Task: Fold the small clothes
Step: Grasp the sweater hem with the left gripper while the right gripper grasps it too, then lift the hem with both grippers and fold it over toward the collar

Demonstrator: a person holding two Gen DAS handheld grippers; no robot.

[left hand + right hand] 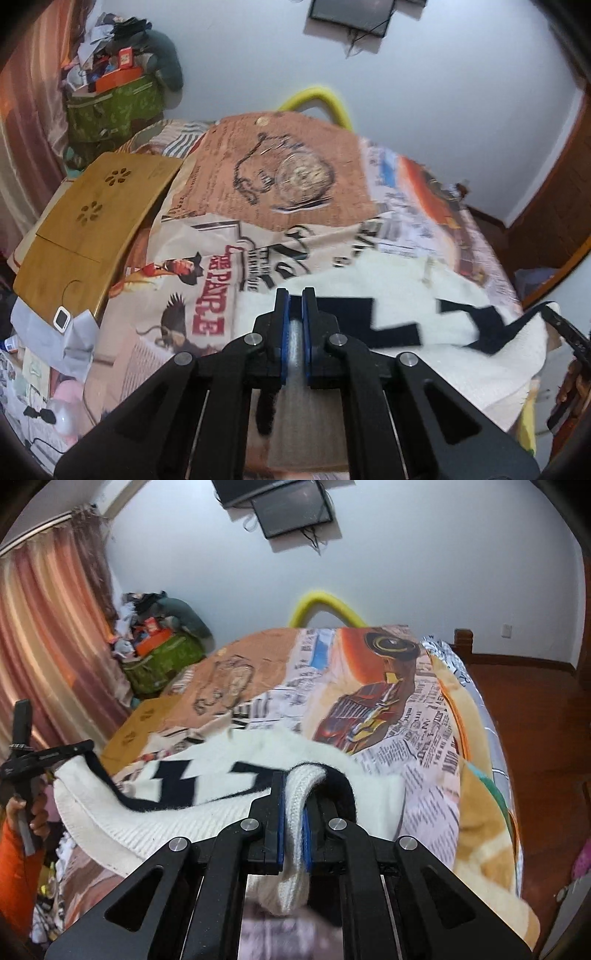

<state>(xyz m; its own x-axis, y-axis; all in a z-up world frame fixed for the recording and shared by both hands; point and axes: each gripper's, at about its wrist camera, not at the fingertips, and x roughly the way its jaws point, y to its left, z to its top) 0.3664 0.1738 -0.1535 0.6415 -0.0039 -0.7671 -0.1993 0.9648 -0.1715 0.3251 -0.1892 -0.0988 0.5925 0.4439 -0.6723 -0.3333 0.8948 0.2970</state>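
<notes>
A small white knit sweater (406,291) with a black zigzag pattern lies on the bed, stretched and partly lifted between both grippers. My left gripper (295,295) is shut on an edge of the sweater; white knit shows between its blue pads. My right gripper (293,775) is shut on a white ribbed edge with black trim (299,794), held above the bed. The sweater's body (207,797) drapes leftward toward the left gripper (59,755), seen at the left edge of the right wrist view.
The bed has a printed newspaper-and-car blanket (406,716). A wooden lap tray (92,229) lies on the bed's left side. A green bag heaped with clutter (110,99) stands by the curtain. Loose items (44,354) lie at the left. The wooden floor (535,720) is to the right.
</notes>
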